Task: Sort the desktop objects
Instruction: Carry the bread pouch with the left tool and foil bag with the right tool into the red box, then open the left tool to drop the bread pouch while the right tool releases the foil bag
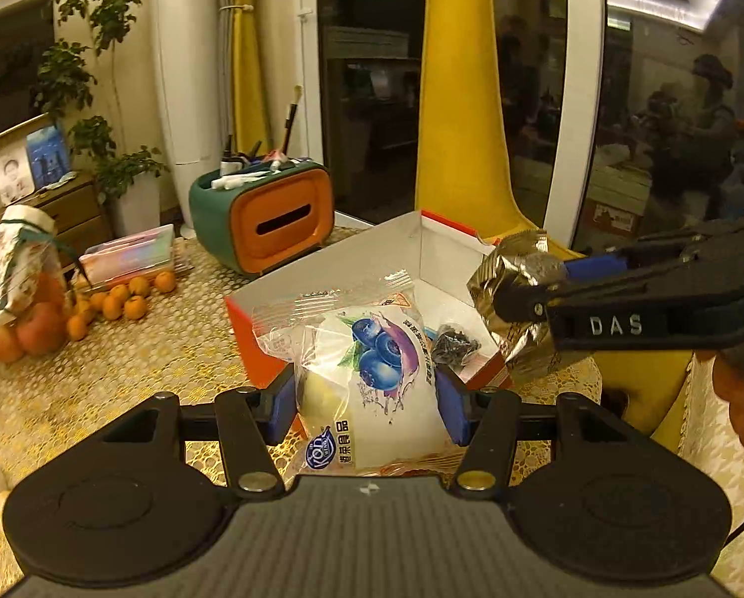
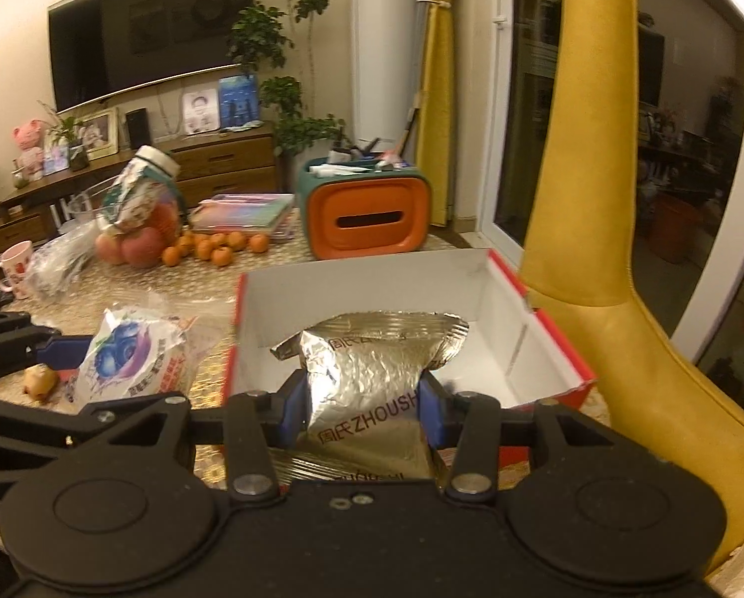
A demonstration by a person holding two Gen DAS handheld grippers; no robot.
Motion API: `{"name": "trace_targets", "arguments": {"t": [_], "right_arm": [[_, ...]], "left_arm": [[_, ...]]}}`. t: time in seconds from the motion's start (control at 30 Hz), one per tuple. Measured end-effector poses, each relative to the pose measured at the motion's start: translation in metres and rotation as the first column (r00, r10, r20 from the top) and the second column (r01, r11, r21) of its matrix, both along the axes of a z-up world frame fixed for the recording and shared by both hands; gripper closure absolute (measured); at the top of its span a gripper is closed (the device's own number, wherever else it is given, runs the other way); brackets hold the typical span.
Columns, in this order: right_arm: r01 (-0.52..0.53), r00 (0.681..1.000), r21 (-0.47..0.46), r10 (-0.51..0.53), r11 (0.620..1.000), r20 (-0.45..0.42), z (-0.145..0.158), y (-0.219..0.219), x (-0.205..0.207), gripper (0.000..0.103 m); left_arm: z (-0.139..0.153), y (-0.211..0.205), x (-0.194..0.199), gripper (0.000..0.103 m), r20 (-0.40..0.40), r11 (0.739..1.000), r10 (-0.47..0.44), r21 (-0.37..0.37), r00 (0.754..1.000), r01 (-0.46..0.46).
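Two grippers are each squeezing a snack bag by the red box (image 2: 561,344).

The left gripper (image 1: 367,398) is pinching the blueberry bag (image 1: 372,373) at the box's near edge — the right gripper (image 2: 362,411) is pinching the silver bag (image 2: 372,373), hiding the box floor; a dark little packet (image 1: 454,346) inside is too blurry to name.

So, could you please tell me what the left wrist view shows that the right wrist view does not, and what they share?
Only the left wrist view shows the small dark packet lying inside the box.

Only the right wrist view shows the television, the pink mug and the "ZHOUSH" print on the silver pouch.

Both show the left gripper shut on the blueberry snack bag, the right gripper shut on the silver pouch, and the orange and green tissue box.
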State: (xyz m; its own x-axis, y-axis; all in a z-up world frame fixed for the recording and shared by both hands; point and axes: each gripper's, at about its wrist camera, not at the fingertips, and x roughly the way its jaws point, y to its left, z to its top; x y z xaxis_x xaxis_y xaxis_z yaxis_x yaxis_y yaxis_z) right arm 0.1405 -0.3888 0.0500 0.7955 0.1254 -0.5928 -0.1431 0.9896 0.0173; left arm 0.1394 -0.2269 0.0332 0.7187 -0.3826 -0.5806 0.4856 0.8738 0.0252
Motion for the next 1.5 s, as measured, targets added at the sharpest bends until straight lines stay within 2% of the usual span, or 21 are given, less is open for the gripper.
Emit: {"name": "trace_targets", "arguments": {"t": [0.33, 0.67, 0.87, 1.2, 1.3, 1.37, 1.5], "right_arm": [[0.032, 0.999, -0.003, -0.032, 0.999, -0.016, -0.004, -0.021, 0.039, 0.059], [0.039, 0.996, -0.052, -0.042, 0.998, -0.073, -0.024, -0.032, 0.091, 0.058], [0.055, 0.989, -0.056, -0.062, 0.997, -0.133, -0.045, -0.034, 0.119, 0.058], [0.075, 0.968, -0.054, -0.086, 0.996, -0.235, -0.074, -0.038, 0.156, 0.059], [0.085, 0.959, -0.057, -0.098, 0.995, -0.267, -0.081, -0.039, 0.164, 0.059], [0.091, 0.949, -0.063, -0.106, 0.994, -0.297, -0.087, -0.040, 0.169, 0.059], [0.079, 0.942, -0.076, -0.099, 0.994, -0.321, -0.093, -0.037, 0.172, 0.058]], "left_arm": [[-0.011, -0.029, 0.042, 0.047, -0.033, 0.999, -0.010, 0.040, 0.999, 0.011], [-0.035, -0.049, 0.087, 0.047, -0.137, 0.997, -0.002, 0.072, 0.991, 0.012], [-0.050, -0.062, 0.113, 0.047, -0.196, 0.996, 0.000, 0.090, 0.981, 0.018], [-0.079, -0.075, 0.147, 0.047, -0.314, 0.993, 0.020, 0.119, 0.949, 0.018], [-0.082, -0.083, 0.148, 0.047, -0.303, 0.985, 0.006, 0.164, 0.953, 0.046], [-0.084, -0.086, 0.149, 0.047, -0.328, 0.985, -0.008, 0.162, 0.945, 0.064], [-0.088, -0.092, 0.149, 0.047, -0.327, 0.976, -0.022, 0.197, 0.945, 0.091]]}}
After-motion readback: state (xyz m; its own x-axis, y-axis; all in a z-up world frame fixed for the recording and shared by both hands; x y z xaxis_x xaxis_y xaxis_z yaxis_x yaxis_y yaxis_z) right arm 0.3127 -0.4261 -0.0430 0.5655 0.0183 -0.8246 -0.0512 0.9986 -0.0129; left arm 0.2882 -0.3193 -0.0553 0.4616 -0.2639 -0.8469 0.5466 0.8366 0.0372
